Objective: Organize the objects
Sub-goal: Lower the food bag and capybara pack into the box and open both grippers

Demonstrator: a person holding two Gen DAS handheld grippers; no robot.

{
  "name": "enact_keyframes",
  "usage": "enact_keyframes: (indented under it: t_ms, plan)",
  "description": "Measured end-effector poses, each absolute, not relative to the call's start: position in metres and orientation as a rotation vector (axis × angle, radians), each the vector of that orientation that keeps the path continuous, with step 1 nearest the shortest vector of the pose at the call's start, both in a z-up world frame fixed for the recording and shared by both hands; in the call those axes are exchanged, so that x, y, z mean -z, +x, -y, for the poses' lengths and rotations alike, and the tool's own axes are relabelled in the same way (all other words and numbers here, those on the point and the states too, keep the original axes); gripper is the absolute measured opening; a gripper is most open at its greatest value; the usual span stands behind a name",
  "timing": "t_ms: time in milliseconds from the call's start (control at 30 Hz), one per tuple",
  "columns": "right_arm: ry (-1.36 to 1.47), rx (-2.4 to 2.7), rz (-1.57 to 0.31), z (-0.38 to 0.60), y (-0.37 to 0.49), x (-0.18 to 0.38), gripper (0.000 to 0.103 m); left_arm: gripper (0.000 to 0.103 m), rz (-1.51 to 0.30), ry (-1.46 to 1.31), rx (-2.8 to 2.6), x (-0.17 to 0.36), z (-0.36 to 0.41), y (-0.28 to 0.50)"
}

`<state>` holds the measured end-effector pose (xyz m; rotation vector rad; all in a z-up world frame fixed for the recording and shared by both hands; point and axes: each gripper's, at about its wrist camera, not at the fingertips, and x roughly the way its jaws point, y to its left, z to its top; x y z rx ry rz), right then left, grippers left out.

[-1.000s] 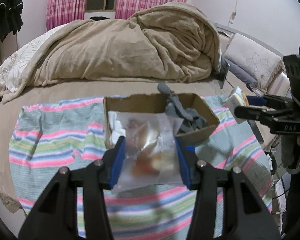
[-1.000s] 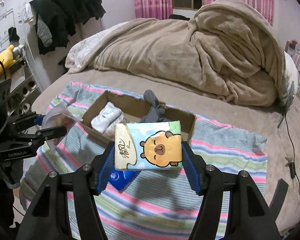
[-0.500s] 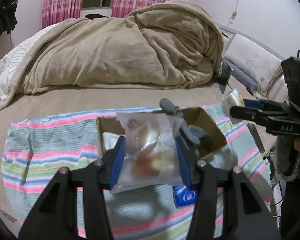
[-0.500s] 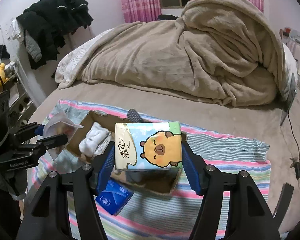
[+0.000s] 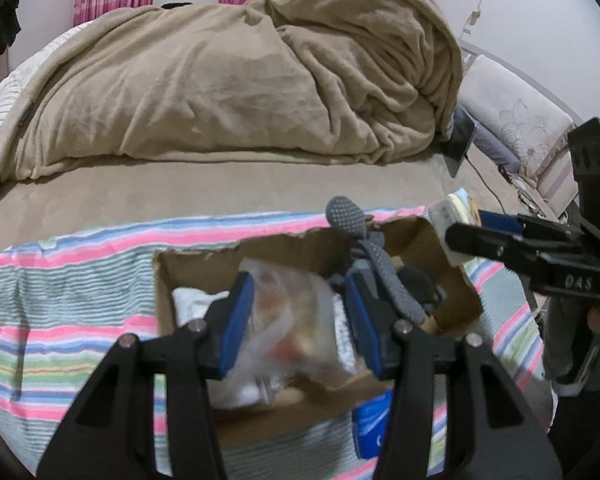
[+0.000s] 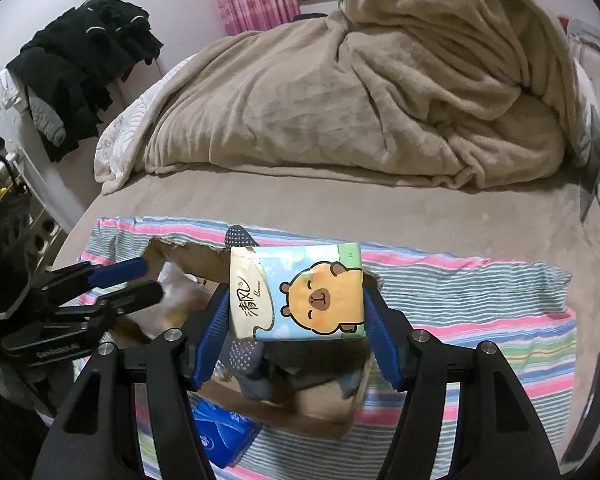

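Observation:
My left gripper [image 5: 298, 322] is shut on a clear plastic bag [image 5: 292, 320] with orange and white contents, held just above the open cardboard box [image 5: 204, 258] on the striped cloth. My right gripper [image 6: 296, 316] is shut on a tissue pack [image 6: 300, 292] printed with a cartoon capybara, held over the same box [image 6: 328, 412]. The box holds white socks [image 5: 192, 304] and grey dotted socks [image 5: 384, 264]. Each gripper shows in the other's view: the right gripper [image 5: 456, 232] at the right, the left gripper [image 6: 148, 280] at the left.
A blue packet [image 6: 220, 436] lies on the striped cloth [image 6: 480, 300] against the box's near side. A heaped beige blanket [image 5: 240, 68] fills the bed behind. Dark clothes [image 6: 80, 60] hang at the left wall. A tablet [image 5: 458, 140] and pillows [image 5: 516, 120] lie at the right.
Both grippers have moved forward and down over the box with their loads. The box now sits under the fingers and the bag hangs partly inside it.

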<state>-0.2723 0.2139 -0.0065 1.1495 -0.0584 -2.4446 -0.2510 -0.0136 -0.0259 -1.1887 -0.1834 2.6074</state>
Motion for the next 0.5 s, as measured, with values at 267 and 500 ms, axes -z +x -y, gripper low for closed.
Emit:
enact_keyframes:
  t_ms: [267, 500]
  plan:
    - [1.197, 2.432, 0.085, -0.211, -0.287, 0.028, 0.067, 0.049, 0.190, -1.230, -2.614, 0.041, 0.011, -0.267]
    - [1.218, 2.443, 0.133, -0.218, -0.291, 0.034, 0.073, 0.055, 0.164, -1.227, -2.620, 0.032, 0.010, -0.258]
